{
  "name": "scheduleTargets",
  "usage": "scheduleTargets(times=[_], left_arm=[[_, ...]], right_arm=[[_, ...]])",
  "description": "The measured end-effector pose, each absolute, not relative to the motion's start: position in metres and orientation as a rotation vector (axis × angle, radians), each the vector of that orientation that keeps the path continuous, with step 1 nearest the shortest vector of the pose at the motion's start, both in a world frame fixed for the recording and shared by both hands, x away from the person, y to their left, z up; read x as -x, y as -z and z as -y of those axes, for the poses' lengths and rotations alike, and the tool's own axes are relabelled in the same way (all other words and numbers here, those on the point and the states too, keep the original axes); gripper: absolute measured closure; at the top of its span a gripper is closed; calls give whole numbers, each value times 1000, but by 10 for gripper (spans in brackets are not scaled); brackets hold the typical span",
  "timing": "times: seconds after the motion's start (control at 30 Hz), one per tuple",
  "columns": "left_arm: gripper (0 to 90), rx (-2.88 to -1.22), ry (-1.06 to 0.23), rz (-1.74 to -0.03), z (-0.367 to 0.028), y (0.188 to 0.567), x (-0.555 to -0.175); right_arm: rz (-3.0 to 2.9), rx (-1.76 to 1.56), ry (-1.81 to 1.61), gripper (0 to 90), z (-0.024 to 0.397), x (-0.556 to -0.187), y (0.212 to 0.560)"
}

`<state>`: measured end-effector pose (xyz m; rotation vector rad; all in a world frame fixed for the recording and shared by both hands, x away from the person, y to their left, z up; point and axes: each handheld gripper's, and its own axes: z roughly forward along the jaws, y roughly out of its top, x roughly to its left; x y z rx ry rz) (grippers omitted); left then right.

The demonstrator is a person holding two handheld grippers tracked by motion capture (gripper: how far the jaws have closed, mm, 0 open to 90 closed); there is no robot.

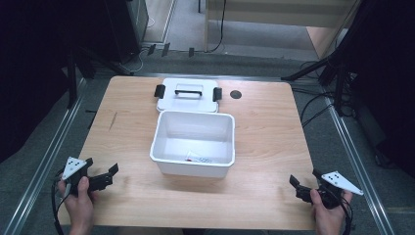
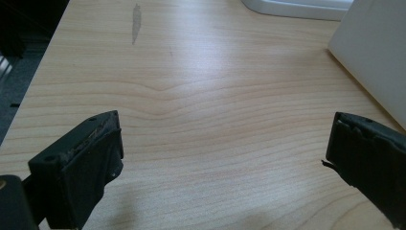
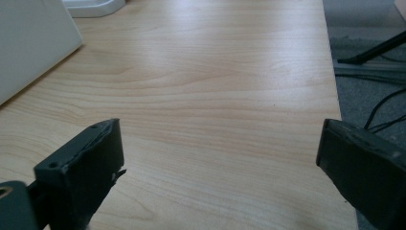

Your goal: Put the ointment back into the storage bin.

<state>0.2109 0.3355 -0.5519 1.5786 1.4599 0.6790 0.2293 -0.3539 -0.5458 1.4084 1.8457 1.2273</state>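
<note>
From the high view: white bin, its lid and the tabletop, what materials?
Bin: looks like moulded plastic, smooth white walls, rounded rim. Lid: same white plastic look, with dark side clips, probably plastic too. Tabletop: printed-looking pale wood grain with a soft sheen, likely laminate; solid wood can't be ruled out.

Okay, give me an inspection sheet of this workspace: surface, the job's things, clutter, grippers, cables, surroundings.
Surface: light wooden table, a dark streak near its left side.
Job's things: open white plastic box at centre, a small red-and-white packet inside; white lid with handle and black latches flat behind it.
Clutter: small dark round spot beside the lid.
Grippers: left gripper and right gripper open, holding nothing.
Cables: black cables on the floor, right.
Surroundings: grey floor, black stand legs.
</note>
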Motion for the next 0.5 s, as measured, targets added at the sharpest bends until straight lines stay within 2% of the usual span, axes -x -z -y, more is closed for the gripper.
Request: scheduleTargets(times=[0.33,0.5], left_arm=[[0,-1548,-713,-1467,-335,552,-209],[0,-1508,-633,-1483,-343,553,-209]], right_arm=[[-1882,-1392,-1142,86,347,-233,546],[-1899,-1371,-1142,86,346,-233,546]])
